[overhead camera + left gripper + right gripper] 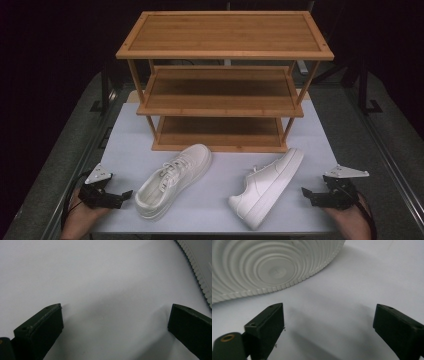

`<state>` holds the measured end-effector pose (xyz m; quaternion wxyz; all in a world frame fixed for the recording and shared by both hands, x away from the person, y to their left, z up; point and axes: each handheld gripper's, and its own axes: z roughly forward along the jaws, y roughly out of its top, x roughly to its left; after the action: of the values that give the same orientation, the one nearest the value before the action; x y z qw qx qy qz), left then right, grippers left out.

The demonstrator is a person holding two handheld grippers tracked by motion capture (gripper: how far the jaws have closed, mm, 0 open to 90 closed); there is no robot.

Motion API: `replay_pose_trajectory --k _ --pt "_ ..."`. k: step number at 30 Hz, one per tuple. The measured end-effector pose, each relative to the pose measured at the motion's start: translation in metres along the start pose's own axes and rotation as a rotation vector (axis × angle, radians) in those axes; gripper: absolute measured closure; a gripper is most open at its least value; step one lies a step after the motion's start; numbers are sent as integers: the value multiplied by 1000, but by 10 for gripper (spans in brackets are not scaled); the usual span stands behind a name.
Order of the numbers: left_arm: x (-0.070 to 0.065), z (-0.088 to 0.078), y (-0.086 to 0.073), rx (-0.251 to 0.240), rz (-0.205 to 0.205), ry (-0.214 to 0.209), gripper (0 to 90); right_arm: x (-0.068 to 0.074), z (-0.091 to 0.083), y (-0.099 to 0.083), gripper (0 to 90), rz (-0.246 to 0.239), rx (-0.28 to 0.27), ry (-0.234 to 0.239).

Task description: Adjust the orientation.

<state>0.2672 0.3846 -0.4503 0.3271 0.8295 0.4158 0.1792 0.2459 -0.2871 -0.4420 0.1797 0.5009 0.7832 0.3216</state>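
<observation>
Down at the near edge of the white surface (220,210), both hands are in and both claws sit low. The left claw (125,195) is at the near left corner, its jaws spread wide with nothing between them — in the left gripper view the left claw (115,322) looks along bare white surface, with a ribbed sole edge just cutting the top right corner. Over on the near right, the right claw (306,194) points inward toward the middle, jaws standing wide apart and holding nothing. In the right gripper view the right claw (329,322) has bare surface between its pads, and the ringed, ribbed sole of the right shoe (269,267) lies just ahead of it, apart from the jaws.

Between the two claws lie the shoes. The left shoe (172,180) stands upright on its sole, laces up, heel opening toward the near left and toe pointing away to the right; the left claw is near its heel but not touching. The right shoe (267,187) is tipped onto its side, white sidewall up, heel near and toe angled toward the far right — sole facing the right claw.

Beyond them, at the far half of the surface, stands the wooden shoe rack (225,80), three tiers, all bare, its bottom shelf just behind the left shoe's toe.
</observation>
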Motion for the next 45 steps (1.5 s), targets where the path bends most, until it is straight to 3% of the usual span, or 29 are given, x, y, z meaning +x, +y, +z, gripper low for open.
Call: replay_pose_trajectory --k 1,3,9,10,11,17,18,19,26,29,37,45 --pt "0 0 0 -2 -2 2 0 1 -7 4 144 -1 -12 26" --pt "0 0 0 -2 -1 3 0 1 -9 6 151 -5 -15 32" --pt "0 0 0 1 -1 1 0 3 -33 20 361 -23 -100 125" --pt "0 0 0 1 -1 1 0 3 -33 20 361 -23 -100 125" --pt "0 0 0 1 -2 1 0 2 -39 25 447 -26 -125 154" --pt "0 0 1 5 -2 0 0 3 -48 37 728 -83 -163 199" --pt "0 0 1 5 -2 0 0 3 -48 37 728 -83 -163 199" --pt "0 0 1 6 -1 0 0 5 -50 41 862 -98 -178 221" --pt "0 0 1 6 -4 -1 0 12 -57 59 898 -139 -181 275" --pt "0 0 1 7 -2 0 0 13 -55 73 899 -147 -178 325" --pt "0 0 1 6 -5 -1 0 14 -43 87 899 -164 -126 312" --pt "0 0 1 6 -4 -2 0 14 -37 88 899 -172 -122 307"
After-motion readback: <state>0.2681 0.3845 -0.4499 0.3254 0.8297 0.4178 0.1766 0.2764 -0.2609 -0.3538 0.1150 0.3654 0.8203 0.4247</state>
